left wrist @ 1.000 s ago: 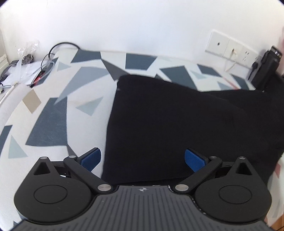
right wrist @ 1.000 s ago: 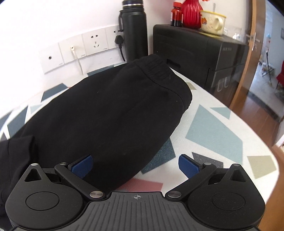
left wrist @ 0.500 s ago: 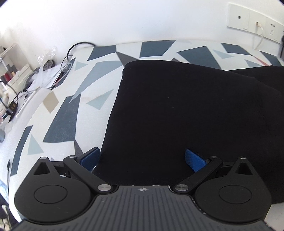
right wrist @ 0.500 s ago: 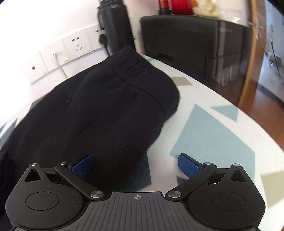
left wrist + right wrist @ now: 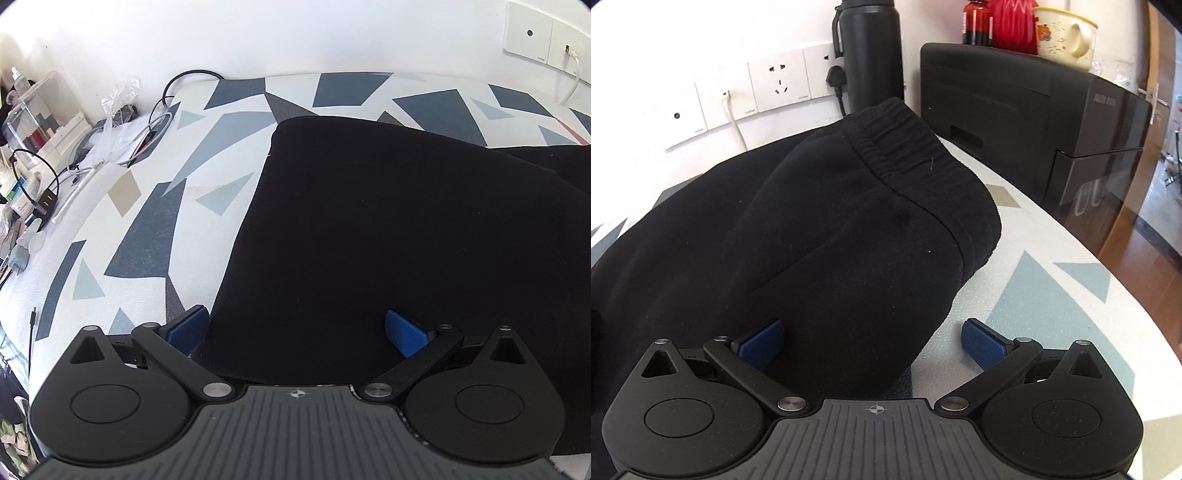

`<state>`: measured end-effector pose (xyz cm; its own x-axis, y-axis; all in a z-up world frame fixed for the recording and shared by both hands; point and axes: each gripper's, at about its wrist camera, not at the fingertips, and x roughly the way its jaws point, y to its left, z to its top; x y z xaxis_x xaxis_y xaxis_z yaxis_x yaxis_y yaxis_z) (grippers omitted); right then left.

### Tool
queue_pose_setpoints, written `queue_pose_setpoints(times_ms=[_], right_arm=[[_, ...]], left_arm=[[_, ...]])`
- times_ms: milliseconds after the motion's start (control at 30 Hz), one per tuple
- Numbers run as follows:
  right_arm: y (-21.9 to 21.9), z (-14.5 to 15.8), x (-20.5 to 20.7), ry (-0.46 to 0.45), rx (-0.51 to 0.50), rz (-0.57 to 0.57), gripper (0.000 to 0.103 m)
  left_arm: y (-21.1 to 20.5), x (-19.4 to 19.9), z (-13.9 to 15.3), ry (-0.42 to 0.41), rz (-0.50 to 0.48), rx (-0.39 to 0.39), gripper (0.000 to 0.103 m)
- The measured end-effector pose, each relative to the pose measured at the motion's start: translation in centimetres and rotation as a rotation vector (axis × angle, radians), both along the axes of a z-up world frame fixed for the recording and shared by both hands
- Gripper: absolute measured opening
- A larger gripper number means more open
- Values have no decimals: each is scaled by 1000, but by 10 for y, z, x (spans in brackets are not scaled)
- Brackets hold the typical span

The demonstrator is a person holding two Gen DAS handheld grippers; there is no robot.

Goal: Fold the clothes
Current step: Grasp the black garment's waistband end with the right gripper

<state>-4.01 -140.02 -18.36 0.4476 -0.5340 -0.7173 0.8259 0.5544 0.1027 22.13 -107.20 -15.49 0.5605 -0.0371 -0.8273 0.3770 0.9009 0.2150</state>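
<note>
Black trousers (image 5: 388, 229) are lying spread across the patterned tabletop (image 5: 155, 221), the leg end flat under the left view, the elastic waistband (image 5: 905, 140) bunching near the flask (image 5: 866, 51) and the black printer (image 5: 1034, 110) at the far right end.

Left gripper (image 5: 295, 328) is hovering with its blue pads wide apart, one off the cloth's edge over the table, one over the fabric; nothing is being gripped.

Right gripper (image 5: 873, 341) is likewise standing spread, straddling the near edge of the trousers below the waistband, holding nothing.

Progress, as judged: legs seem to be lying one on the other lengthwise, so a first fold is likely done. Crosswise folds are looking undone, since the garment is stretching nearly the table's length. No grasp is being made yet; waist end remains lumpy.
</note>
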Motion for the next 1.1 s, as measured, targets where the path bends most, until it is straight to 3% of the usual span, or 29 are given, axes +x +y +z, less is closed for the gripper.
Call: queue_pose_setpoints(times_ms=[300,433,633,867,967,1000,1100], right_arm=[[-7,0,5,10,27,29,102],[-14,1,4,-19,54,41,102],[-36,2,-11,-167,150,82,102],[-62,-6,-38,-408,330,16,101],[-73,-10,-49,-505,408,-6,92],[-73,-12,-50,-523,432,1,82],[-75,-17,-57,-559,458,6,79]], left_arm=[[1,-11,-1,-62,-3,-3,103],[0,-9,1,-50,-15,9,103],[-3,-8,3,-44,-43,35,103],[-4,-8,2,-35,-44,31,103],[3,-5,1,-15,-18,-8,103],[4,-5,1,-11,-13,-17,103],[4,-6,-1,-19,-12,-13,103]])
